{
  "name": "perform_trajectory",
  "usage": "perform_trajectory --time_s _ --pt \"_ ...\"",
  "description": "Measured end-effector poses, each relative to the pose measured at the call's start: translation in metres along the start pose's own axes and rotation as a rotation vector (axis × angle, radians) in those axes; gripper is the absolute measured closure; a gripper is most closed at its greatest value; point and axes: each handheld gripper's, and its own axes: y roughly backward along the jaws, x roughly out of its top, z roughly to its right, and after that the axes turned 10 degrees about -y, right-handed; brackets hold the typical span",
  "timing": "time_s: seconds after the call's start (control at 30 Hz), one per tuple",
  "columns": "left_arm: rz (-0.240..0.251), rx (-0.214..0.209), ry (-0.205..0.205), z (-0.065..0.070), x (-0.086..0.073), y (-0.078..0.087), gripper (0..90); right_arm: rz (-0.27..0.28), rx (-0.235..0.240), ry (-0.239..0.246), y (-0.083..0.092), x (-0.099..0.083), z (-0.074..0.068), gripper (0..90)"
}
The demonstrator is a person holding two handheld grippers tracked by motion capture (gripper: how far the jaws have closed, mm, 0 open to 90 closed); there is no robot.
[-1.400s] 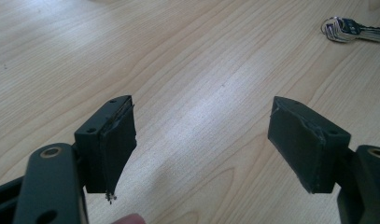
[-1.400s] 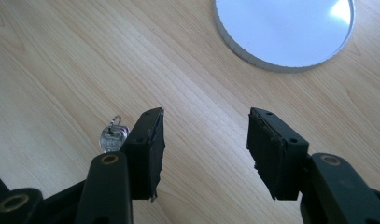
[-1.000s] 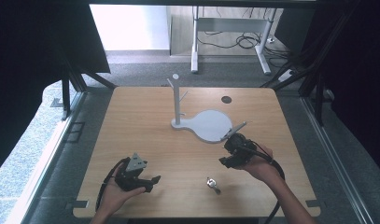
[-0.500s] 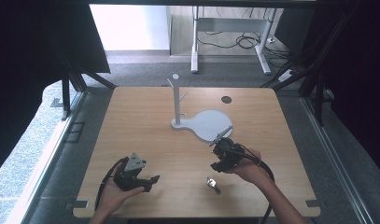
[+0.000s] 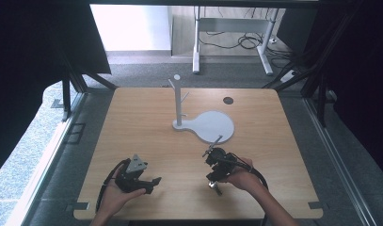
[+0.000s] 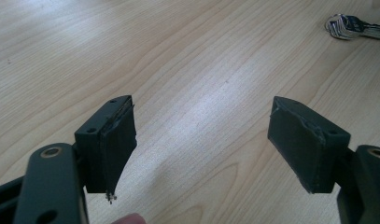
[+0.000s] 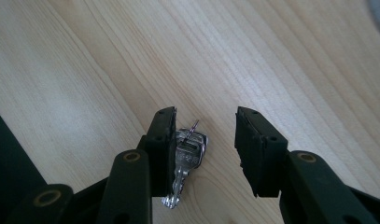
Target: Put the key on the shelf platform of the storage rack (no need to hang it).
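A small bunch of silver keys (image 5: 214,185) (image 7: 187,156) lies flat on the wooden table (image 5: 147,122) near its front edge. My right gripper (image 5: 212,179) (image 7: 204,135) points down over it. Its jaws have just been closing and stand half apart, so it is open. The keys lie between them, close against the left jaw, and the right pad stands clear. My left gripper (image 5: 153,182) (image 6: 201,135) rests open at the front left with bare wood between its jaws. The keys (image 6: 348,25) lie far off at the top right of the left gripper view.
A white peg stand (image 5: 179,101) rises from a round white base (image 5: 212,126) at the table's middle. A dark round hole (image 5: 228,100) sits at the back right. Dark curtains flank the table, and a desk frame with cables stands beyond it.
My right gripper has come from beside the white base toward the front edge and down over the keys, with its jaws narrower. The left gripper has stayed put.
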Motion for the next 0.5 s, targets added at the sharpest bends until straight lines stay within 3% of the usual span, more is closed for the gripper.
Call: perform_trajectory --time_s 0.5 --pt "-0.006 -0.004 -0.001 0.0 0.0 -0.001 23.6 -0.04 0.01 0.006 -0.02 0.002 -0.002 63.7"
